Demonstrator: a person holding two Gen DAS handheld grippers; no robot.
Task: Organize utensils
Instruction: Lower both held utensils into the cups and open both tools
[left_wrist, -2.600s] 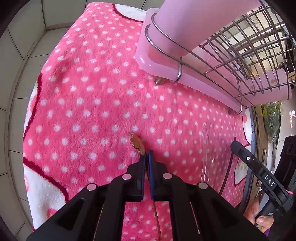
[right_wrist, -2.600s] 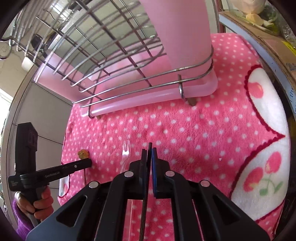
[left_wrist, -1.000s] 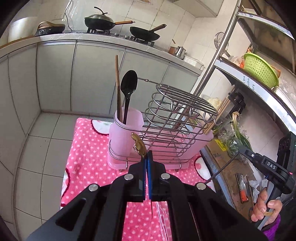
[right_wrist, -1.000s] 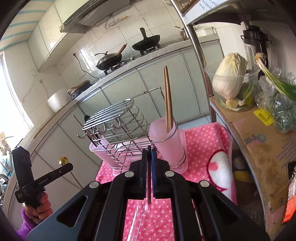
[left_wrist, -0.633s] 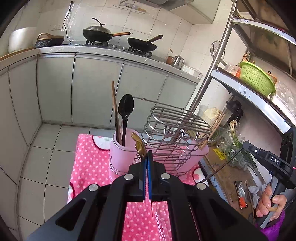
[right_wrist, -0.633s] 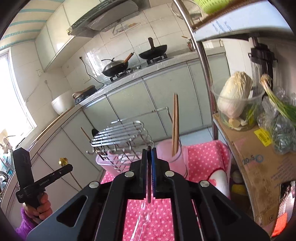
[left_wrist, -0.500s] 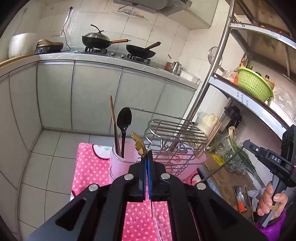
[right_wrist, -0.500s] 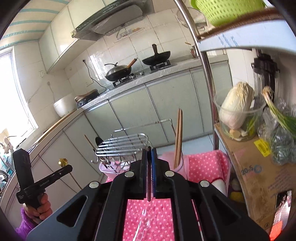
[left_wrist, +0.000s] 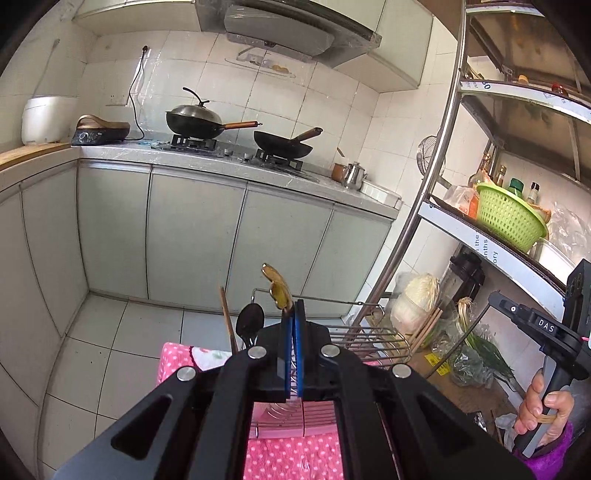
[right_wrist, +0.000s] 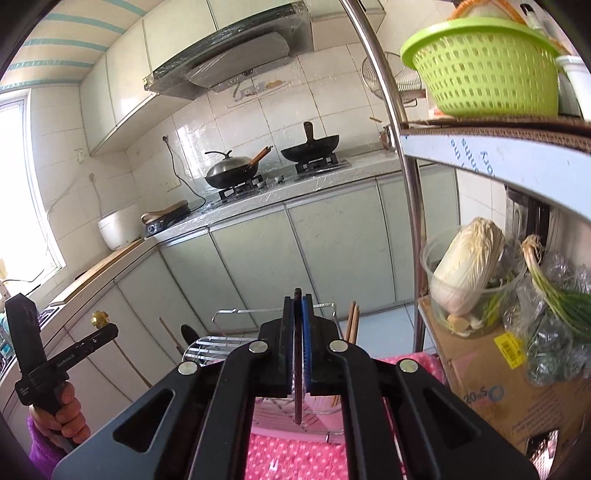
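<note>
Both claws raised w/ utensils pinched: left claw (left_wrist: 293, 314) clamped on a gold-handled utensil (left_wrist: 277, 286), right claw (right_wrist: 298, 306) on a dark thin stick (right_wrist: 297, 387). Rack (right_wrist: 221, 345) sits below on the pink cloth, prob next: lower each into a cup

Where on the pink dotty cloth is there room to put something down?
Bare cloth shows in front of the dish rack, nearest the claws. Behind it the rack crowds the middle, with chopsticks and a black spoon standing in its cups.

Both hand-held grippers raised, left (left_wrist: 293, 314) and right (right_wrist: 298, 306) clamped tight (each gripping something thin)
</note>
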